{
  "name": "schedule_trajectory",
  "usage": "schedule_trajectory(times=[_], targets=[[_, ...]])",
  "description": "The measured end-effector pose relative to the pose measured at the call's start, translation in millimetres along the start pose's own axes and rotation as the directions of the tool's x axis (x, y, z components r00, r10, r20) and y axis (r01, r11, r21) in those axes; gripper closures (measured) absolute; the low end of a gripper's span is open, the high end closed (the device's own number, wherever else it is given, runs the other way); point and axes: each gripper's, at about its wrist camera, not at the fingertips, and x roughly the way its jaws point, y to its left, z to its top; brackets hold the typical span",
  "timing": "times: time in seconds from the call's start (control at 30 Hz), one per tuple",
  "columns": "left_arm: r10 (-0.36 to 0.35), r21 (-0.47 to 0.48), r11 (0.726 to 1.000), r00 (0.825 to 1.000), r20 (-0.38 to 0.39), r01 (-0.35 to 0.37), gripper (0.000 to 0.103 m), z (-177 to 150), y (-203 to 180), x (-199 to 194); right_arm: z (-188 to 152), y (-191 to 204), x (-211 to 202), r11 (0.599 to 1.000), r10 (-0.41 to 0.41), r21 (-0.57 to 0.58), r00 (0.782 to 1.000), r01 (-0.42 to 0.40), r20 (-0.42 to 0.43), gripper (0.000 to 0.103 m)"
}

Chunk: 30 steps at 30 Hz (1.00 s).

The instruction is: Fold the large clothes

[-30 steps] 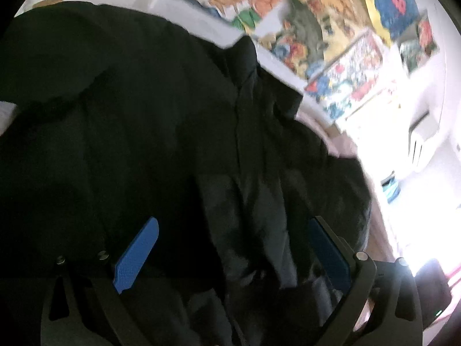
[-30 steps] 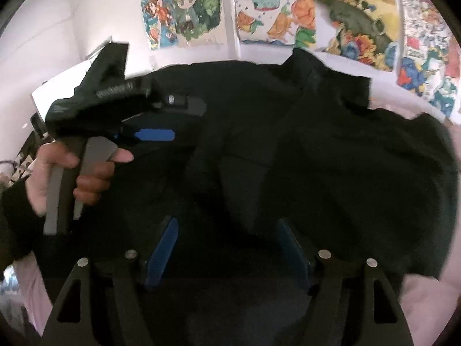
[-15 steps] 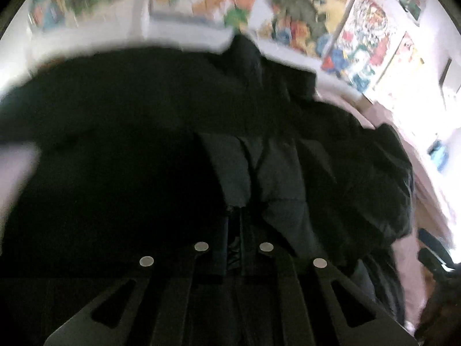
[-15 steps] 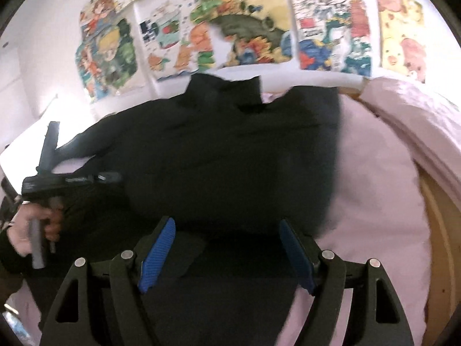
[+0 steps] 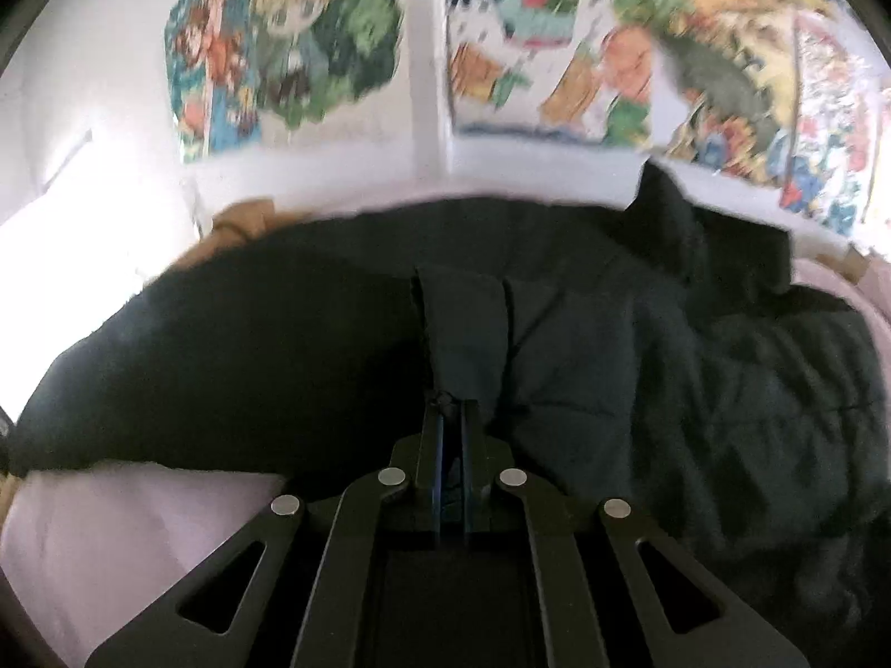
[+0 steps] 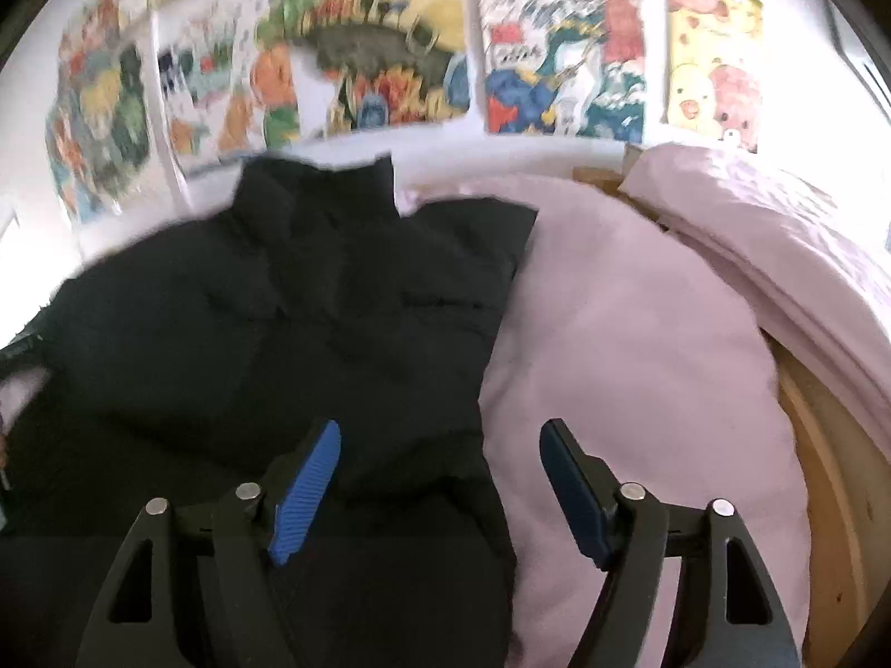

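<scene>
A black padded jacket (image 6: pixel 289 323) lay spread on a bed covered by a pale pink sheet (image 6: pixel 640 345). In the right wrist view it filled the left part of the bed, its collar up at the far edge by the wall, its right side ending along a line that ran from the far edge down toward the near edge. The bare sheet took up the right half of the bed, with a folded pink quilt (image 6: pixel 779 234) along the right edge and a wooden frame (image 6: pixel 824 473) showing beyond it.

The left gripper (image 5: pixel 451 417) was closed, its jaws pressed together on a fold of the jacket (image 5: pixel 612 345); a strip of dark cloth rose straight up from between the fingertips. In that view the jacket crossed the whole bed from left to right, with the sheet (image 5: pixel 111 529) bare at the near left corner.

The right gripper (image 6: pixel 440 445) hung over the jacket's right edge with its jaws apart and closing. The left blue pad (image 6: pixel 306 490) stood above black cloth and the right pad above pink sheet, and the jacket's edge lay between them; neither pad pressed on it.

Bright cartoon posters (image 6: pixel 390 55) covered the white wall behind the bed; they were blurred.
</scene>
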Motion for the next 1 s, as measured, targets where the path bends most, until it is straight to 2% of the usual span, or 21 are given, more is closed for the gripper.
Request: schedule_trajectory(times=[0.1, 0.2, 0.27, 0.33, 0.4, 0.47, 0.6, 0.7, 0.8, 1.0], targets=[[0.013, 0.003, 1.0, 1.0, -0.023, -0.013, 0.099, -5.1, 0.2, 16.8, -0.3, 12.5, 28.2, 0.997, -0.03, -0.067, 0.997, 0.025, -0.071, 0.051], [0.016, 0.008, 1.0, 0.998, -0.058, -0.016, 0.095, -2.9, 3.4, 26.6, -6.9, 16.2, 53.7, 0.993, -0.067, -0.103, 0.988, 0.053, -0.141, 0.051], [-0.003, -0.017, 1.0, 0.996, -0.093, 0.001, 0.091, -2.3, 9.1, 32.6, -10.7, 14.3, 63.7, 0.992, -0.078, -0.111, 0.984, 0.061, -0.158, 0.051], [-0.032, -0.05, 0.998, 0.995, -0.096, 0.027, 0.085, -2.5, 16.9, 30.6, -12.0, 10.7, 63.5, 0.994, -0.067, -0.101, 0.986, 0.052, -0.154, 0.051], [-0.07, -0.083, 0.995, 0.991, -0.113, 0.061, 0.065, -1.5, 24.6, 27.8, -12.3, 7.6, 57.3, 0.995, -0.054, -0.089, 0.99, 0.042, -0.133, 0.048], [-0.106, -0.1, 0.99, 0.988, -0.113, 0.095, 0.063, -3.0, 29.3, 19.6, -13.0, 5.0, 49.4, 0.997, -0.025, -0.071, 0.993, 0.017, -0.112, 0.042], [-0.145, -0.055, 0.989, 0.986, -0.084, 0.14, 0.043, -7.5, 35.9, -8.2, -16.2, 0.5, 30.6, 0.997, 0.06, -0.043, 0.995, -0.064, -0.084, 0.034], [-0.185, -0.05, 0.982, 0.981, -0.053, 0.183, 0.033, -14.1, 46.1, -33.7, -18.5, 2.2, 19.6, 0.994, 0.093, -0.044, 0.993, -0.097, -0.077, 0.033], [-0.229, -0.101, 0.97, 0.972, -0.047, 0.223, 0.03, -16.8, 65.1, -46.9, -22.4, 5.4, 13.1, 0.991, 0.115, -0.06, 0.99, -0.12, -0.078, 0.033], [-0.239, -0.235, 0.947, 0.969, -0.056, 0.219, 0.03, -15.0, 117.7, -48.0, -31.2, 15.8, 8.5, 0.986, 0.134, -0.087, 0.988, -0.141, -0.083, 0.033]])
